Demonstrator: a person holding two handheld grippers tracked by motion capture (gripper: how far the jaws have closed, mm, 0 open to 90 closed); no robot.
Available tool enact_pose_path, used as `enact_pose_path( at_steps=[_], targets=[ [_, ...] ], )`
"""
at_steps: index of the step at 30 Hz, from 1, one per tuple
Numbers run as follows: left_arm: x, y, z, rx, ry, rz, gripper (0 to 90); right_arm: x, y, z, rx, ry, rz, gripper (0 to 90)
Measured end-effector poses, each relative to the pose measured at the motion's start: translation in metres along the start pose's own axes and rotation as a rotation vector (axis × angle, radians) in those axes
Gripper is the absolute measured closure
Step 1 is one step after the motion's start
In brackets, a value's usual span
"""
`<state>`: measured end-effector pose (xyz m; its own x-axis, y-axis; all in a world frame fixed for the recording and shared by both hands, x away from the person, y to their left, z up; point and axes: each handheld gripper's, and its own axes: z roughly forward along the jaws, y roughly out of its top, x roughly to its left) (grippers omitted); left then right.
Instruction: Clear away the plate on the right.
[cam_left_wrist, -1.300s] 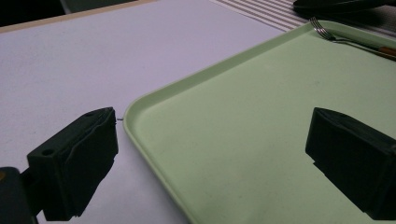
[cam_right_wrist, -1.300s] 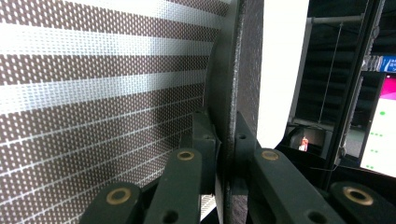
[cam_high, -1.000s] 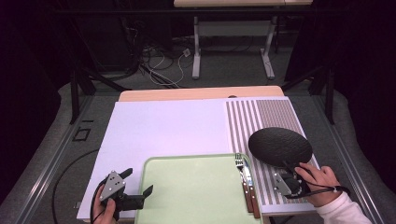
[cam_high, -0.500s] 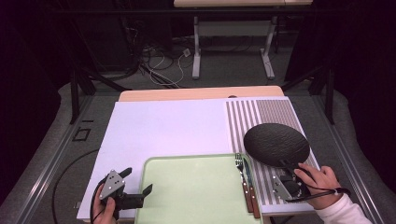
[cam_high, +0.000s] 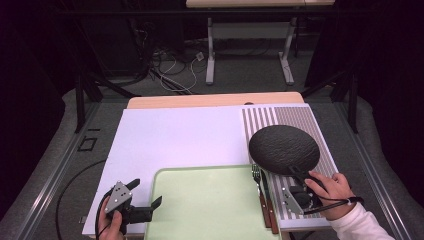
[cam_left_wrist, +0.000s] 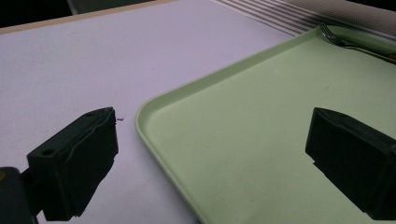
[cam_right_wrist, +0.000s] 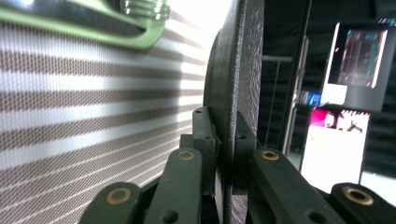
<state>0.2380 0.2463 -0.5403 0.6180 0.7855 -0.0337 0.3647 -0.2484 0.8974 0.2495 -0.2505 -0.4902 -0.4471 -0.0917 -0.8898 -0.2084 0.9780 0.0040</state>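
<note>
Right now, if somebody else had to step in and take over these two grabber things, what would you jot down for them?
Right gripper: jaws shut on the rim of the black plate, held above the striped mat, beside the green tray.
Left gripper: jaws open, holding nothing, at the tray's left edge.
Done: fork and knife lie on the tray's right side.
Left: probably set the plate on the tray.

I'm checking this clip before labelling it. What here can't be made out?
- Fork and knife handles, high view: cut off by the bottom edge.
- Plate's underside, high view: hidden, facing the striped mat.
- Fork, left gripper view: handle cut off by the right edge.
</note>
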Motion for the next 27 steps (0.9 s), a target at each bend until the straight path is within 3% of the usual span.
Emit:
enact_pose_path(
  at_steps=[1, 2, 3, 4, 6, 9, 12, 15, 16, 17, 18, 19, 27],
  targets=[
    [0.001, 0.000, 0.000, 0.000, 0.003, 0.002, 2.9, 0.000, 0.003, 0.000, -0.014, -0.013, -0.003, 84.9],
    [0.001, 0.000, 0.000, -0.002, 0.004, -0.002, 2.8, -0.001, 0.005, -0.002, -0.008, 0.005, 0.004, 84.8],
    [0.001, 0.000, -0.001, -0.003, 0.003, -0.004, 2.9, -0.001, 0.008, -0.002, -0.029, -0.017, -0.001, 84.8],
    [0.001, 0.000, -0.001, -0.003, 0.003, -0.004, 2.8, -0.001, 0.011, -0.003, -0.022, -0.003, 0.001, 84.8],
    [0.001, 0.000, -0.001, -0.004, 0.004, -0.003, 2.9, -0.004, 0.016, -0.005, -0.058, -0.023, -0.031, 84.8],
    [0.001, 0.000, -0.001, -0.003, 0.004, -0.002, 2.9, -0.003, 0.024, -0.008, -0.097, -0.045, -0.040, 84.9],
    [0.001, 0.000, -0.001, -0.004, 0.005, -0.002, 2.9, -0.004, 0.032, -0.012, -0.103, -0.040, -0.052, 84.6],
    [0.002, 0.000, -0.002, -0.002, 0.006, 0.003, 2.9, -0.004, 0.039, -0.014, -0.130, -0.044, -0.057, 84.4],
    [0.002, 0.000, -0.002, -0.003, 0.006, 0.001, 2.9, -0.002, 0.041, -0.014, -0.147, -0.070, -0.035, 84.4],
    [0.002, 0.000, -0.002, -0.002, 0.006, 0.000, 2.8, -0.004, 0.044, -0.015, -0.146, -0.047, -0.052, 84.5],
    [0.002, 0.000, -0.002, -0.003, 0.007, 0.000, 2.8, -0.003, 0.046, -0.015, -0.165, -0.065, -0.054, 84.4],
    [0.002, 0.000, -0.002, -0.004, 0.006, 0.001, 2.8, -0.003, 0.049, -0.017, -0.156, -0.046, -0.054, 84.5],
    [0.002, 0.000, -0.003, -0.005, 0.013, 0.004, 2.9, -0.001, 0.071, -0.021, -0.218, -0.057, -0.081, 84.1]
  ],
)
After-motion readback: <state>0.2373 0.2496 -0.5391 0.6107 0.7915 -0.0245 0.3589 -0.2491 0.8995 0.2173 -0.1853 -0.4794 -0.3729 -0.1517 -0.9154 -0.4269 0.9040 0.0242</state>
